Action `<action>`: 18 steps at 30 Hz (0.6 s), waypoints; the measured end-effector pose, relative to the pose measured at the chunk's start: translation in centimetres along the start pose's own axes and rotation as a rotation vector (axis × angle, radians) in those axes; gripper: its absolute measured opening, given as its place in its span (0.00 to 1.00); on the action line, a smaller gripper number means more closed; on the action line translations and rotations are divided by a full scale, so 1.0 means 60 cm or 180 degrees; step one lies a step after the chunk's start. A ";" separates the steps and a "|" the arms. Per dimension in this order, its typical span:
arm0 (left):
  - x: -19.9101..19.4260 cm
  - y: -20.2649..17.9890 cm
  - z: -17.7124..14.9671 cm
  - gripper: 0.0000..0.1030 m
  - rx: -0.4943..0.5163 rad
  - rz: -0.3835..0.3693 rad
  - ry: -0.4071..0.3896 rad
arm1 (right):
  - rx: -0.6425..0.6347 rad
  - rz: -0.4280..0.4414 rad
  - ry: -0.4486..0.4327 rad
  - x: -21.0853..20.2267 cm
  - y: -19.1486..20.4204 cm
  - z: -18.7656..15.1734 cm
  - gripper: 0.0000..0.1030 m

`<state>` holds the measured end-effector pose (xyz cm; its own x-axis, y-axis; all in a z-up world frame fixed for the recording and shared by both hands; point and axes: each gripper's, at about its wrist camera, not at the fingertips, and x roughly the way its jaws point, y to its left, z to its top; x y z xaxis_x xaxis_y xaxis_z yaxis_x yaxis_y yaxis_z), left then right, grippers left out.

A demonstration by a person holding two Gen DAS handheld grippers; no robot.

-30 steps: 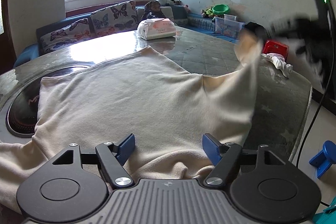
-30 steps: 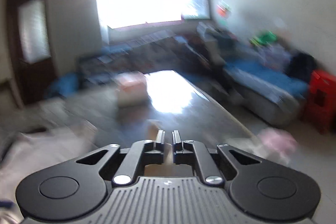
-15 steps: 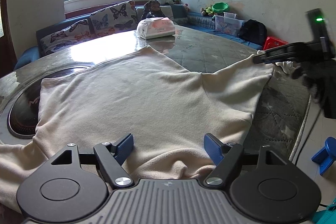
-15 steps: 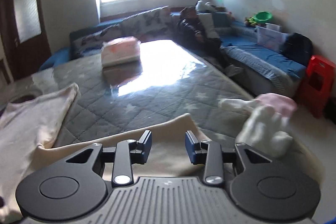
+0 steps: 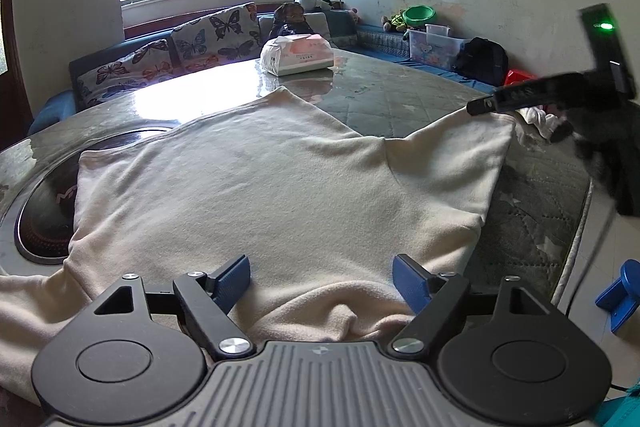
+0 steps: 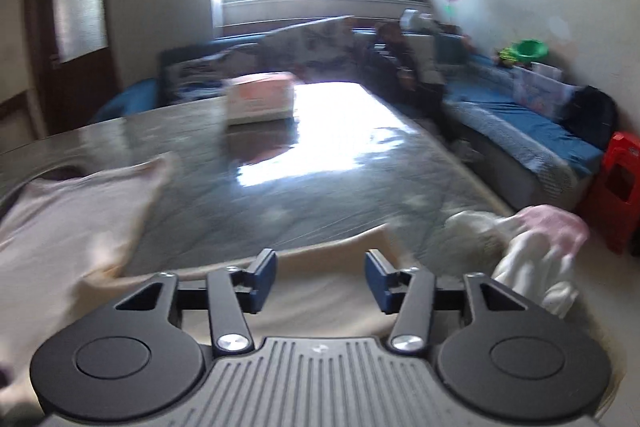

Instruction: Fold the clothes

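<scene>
**Garment spread flat, folding barely begun**

I'm running both handheld grippers over a cream top [image 5: 256, 183] laid out on a grey quilted table [image 5: 400, 99]. Judging by how it lies, the spreading-out step looks done: body flat, one sleeve out toward the far middle, the other out to the right edge of the table. No fold is made yet that I can see, so nearly all the folding is left, i.e. sleeves in, then body over.

My left gripper [image 5: 322, 277] sits low over the near hem, jaws wide apart and opening a little more; cloth bunches under and between them, but the blue pads aren't pressing it. My right gripper [image 6: 321, 271] is at the right sleeve's end, jaws opening, cream cloth lying beneath and between them, not pinched as far as the blurred right wrist view shows.

The fabric looks soft, fleecy, matte, w/ a small ridge of wrinkles at the near hem. Its left part lies over a dark round inset [image 5: 36, 211] in the table. A white-and-pink bundle of other clothes [image 6: 536, 247] waits at the table's right edge, apart from the top.
</scene>
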<state>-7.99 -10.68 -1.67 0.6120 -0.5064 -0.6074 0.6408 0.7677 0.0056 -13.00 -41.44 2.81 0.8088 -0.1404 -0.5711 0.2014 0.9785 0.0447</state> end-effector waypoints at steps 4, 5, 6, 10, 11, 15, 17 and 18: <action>-0.001 0.000 -0.001 0.79 -0.0011 -0.0003 -0.0004 | -0.0237 0.0303 0.0017 -0.027 0.049 -0.034 0.61; -0.002 0.000 -0.001 0.79 -0.0011 -0.0003 -0.0004 | -0.0301 0.0313 0.0031 -0.028 0.056 -0.040 0.62; -0.002 0.001 -0.001 0.79 -0.0012 -0.0004 -0.0004 | -0.0357 0.0296 0.0053 -0.025 0.061 -0.045 0.63; -0.008 0.003 -0.003 0.79 -0.0054 -0.0010 -0.0008 | -0.0388 0.0192 0.0115 -0.016 0.059 -0.055 0.70; -0.010 0.004 -0.004 0.79 -0.0070 -0.0012 -0.0009 | -0.0361 0.0171 0.0121 -0.017 0.056 -0.052 0.70; -0.015 0.004 -0.003 0.81 -0.0090 -0.0009 -0.0003 | -0.0353 0.0186 0.0037 -0.022 0.053 -0.035 0.76; -0.017 0.002 -0.002 0.81 -0.0087 0.0008 -0.0005 | -0.0369 0.0200 -0.0002 -0.014 0.055 -0.021 0.80; -0.019 0.002 -0.002 0.82 -0.0090 0.0017 -0.0007 | -0.0370 0.0205 -0.0014 -0.007 0.056 -0.013 0.81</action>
<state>-8.66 -9.97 -1.11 0.6164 -0.5032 -0.6056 0.6243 0.7811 -0.0136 -13.11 -37.98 2.55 0.8205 -0.0770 -0.5664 0.0837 0.9964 -0.0142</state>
